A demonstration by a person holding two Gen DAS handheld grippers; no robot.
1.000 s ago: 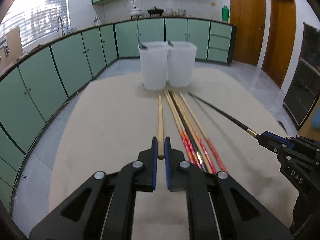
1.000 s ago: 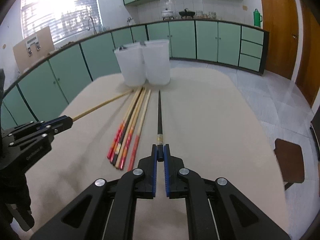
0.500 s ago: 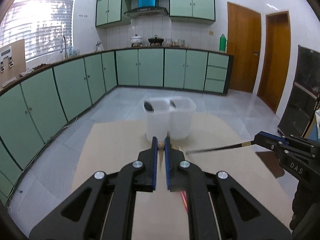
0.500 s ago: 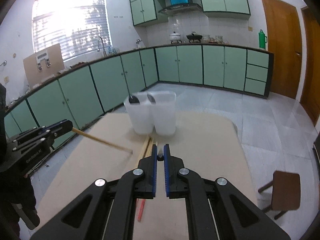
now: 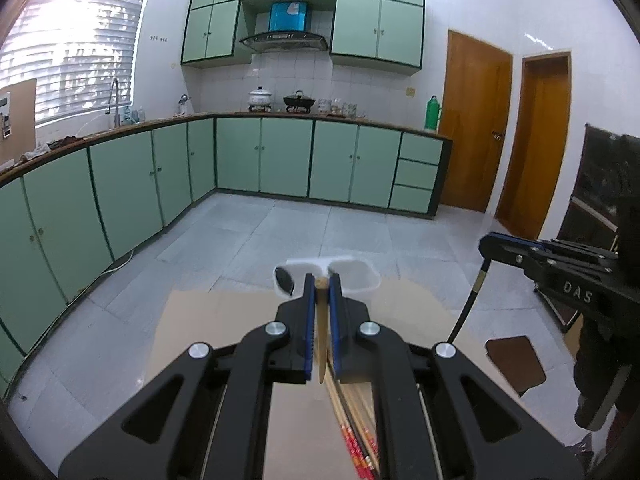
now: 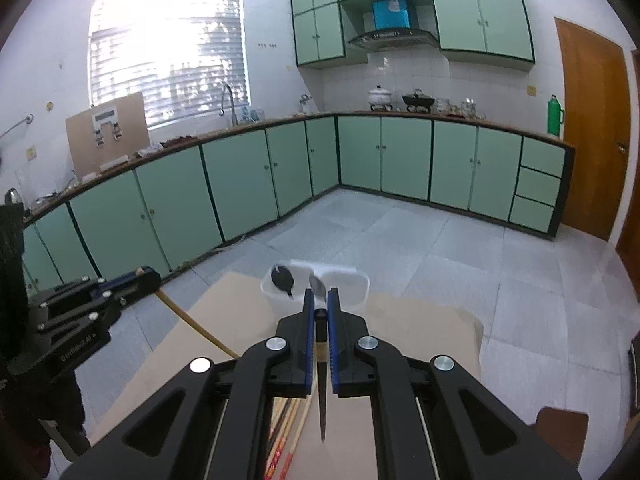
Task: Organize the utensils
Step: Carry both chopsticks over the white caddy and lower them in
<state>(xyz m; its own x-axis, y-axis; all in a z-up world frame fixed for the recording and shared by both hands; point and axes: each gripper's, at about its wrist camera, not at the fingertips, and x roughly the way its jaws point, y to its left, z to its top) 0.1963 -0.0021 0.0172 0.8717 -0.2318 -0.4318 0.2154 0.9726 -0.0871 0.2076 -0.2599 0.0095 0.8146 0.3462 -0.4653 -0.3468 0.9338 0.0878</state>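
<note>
Chopsticks were the held things here. The left gripper [image 5: 320,284], a black two-finger claw with blue ribbed pads, was pinched on the thick end of a plain pale wooden chopstick [image 5: 321,344], round and tapering, which hung down between the fingers with its tip pointing toward the table. The right gripper [image 6: 319,300], of the same black build with blue pads, was pressed together on the butt of a slim glossy black chopstick [image 6: 322,400]; that stick also hung downward, narrowing to a fine point.

Two translucent white plastic tubs [image 5: 352,276], squarish with rounded corners, stood side by side and touching at the far end of a flat matte beige tabletop [image 5: 200,332]. Dark spoon-like heads stuck up from the tubs. Both grippers were nearer the cameras than the tubs, the left one on the tubs' left side and the right one on their right. Nearer still than the tubs, below the claws, a loose bundle of pale chopsticks with red patterned ends [image 5: 356,440] lay on the tabletop, close together and roughly parallel. Beyond the tubs ran a grey tiled floor [image 5: 280,232] and smooth pale green cabinet doors [image 5: 280,156].
</note>
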